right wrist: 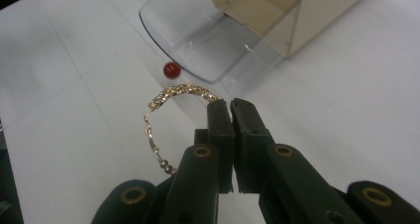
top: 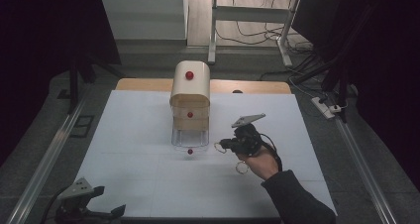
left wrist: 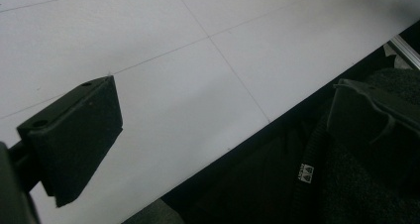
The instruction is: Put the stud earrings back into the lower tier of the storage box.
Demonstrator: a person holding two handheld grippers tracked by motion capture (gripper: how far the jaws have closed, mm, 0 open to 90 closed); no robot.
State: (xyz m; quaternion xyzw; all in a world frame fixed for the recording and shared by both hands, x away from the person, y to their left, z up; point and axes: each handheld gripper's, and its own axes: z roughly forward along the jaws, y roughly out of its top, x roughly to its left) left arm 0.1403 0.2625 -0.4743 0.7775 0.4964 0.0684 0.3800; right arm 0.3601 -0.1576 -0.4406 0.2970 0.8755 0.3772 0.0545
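High view: right gripper (top: 221, 145) holds a gold bracelet (top: 218, 146) just right of the open clear drawer (top: 190, 140) of the small cabinet (top: 190, 92), mid tabletop (top: 129, 169).
Left gripper view: left gripper (left wrist: 218, 135) fingers (left wrist: 74, 140) spread wide, nothing between.
Right gripper view: fingers clenched on the bracelet (right wrist: 168, 115), near the drawer's red knob (right wrist: 170, 69).

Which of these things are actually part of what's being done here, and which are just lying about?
In use:
- right gripper, jaws shut on the gold bracelet
- small drawer cabinet, its clear bottom drawer pulled open

Lying about:
- left gripper, resting at the table's near edge, jaws open
- white table
- power strip on the floor
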